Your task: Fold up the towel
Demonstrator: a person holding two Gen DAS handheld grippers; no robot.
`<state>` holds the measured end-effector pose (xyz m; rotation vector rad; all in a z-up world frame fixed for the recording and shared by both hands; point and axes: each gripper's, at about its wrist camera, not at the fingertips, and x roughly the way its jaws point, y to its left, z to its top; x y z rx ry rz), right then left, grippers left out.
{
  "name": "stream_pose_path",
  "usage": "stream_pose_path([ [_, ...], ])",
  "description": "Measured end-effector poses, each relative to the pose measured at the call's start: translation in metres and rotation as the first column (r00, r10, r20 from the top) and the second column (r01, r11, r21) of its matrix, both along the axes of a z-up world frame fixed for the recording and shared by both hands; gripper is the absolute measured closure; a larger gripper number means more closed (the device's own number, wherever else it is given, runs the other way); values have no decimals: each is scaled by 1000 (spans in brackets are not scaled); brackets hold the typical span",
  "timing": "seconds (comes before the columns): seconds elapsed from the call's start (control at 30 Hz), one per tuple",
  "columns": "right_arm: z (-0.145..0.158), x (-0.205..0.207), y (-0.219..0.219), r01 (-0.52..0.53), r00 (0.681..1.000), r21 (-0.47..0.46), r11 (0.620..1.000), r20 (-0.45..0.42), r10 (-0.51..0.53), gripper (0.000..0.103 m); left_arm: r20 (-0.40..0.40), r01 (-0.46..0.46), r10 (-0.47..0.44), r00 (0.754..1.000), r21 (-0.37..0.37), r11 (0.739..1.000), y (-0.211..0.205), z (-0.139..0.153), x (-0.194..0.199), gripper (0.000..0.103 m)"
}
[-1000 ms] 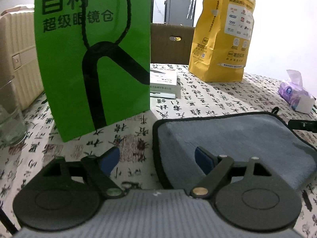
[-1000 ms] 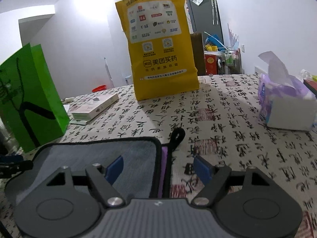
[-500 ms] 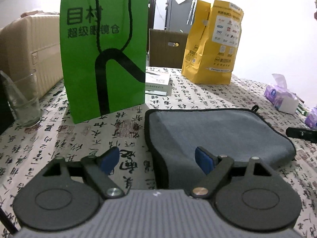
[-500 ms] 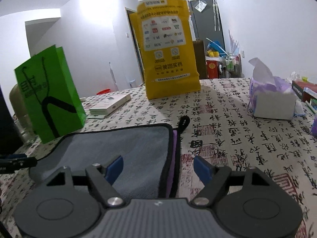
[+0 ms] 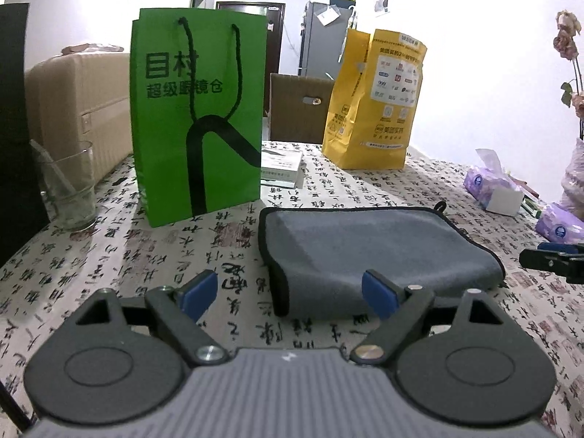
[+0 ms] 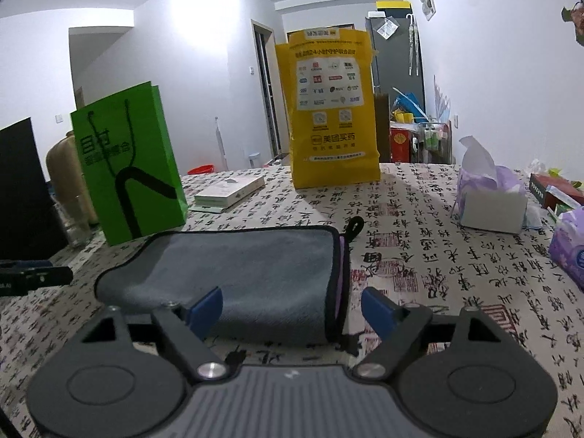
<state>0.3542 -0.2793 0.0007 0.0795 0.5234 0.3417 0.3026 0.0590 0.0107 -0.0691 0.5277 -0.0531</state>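
A grey towel [image 5: 368,252] with black trim lies folded flat on the calligraphy-print tablecloth. It also shows in the right wrist view [image 6: 237,273], with a purple inner layer and a black hanging loop [image 6: 354,224] at its right edge. My left gripper [image 5: 290,294] is open and empty, just short of the towel's near left corner. My right gripper [image 6: 292,310] is open and empty, just short of the towel's near right corner. The right gripper's tip shows at the right edge of the left wrist view [image 5: 551,261].
A green paper bag [image 5: 199,124] and a yellow bag [image 5: 376,98] stand behind the towel. A glass [image 5: 67,186] is at far left. A white box [image 5: 281,166] lies between the bags. Tissue packs [image 6: 489,193] sit at right.
Both grippers have pulled back and up from the towel, which now lies folded farther ahead. Both stay open and empty.
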Motion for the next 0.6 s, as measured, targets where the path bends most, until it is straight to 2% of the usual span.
stream_pose_path([
  [0.6,26,-72,5,-18,998,-29,999,66,19,15,71,1,0,997,-20,1000,-3,16,-74,8],
])
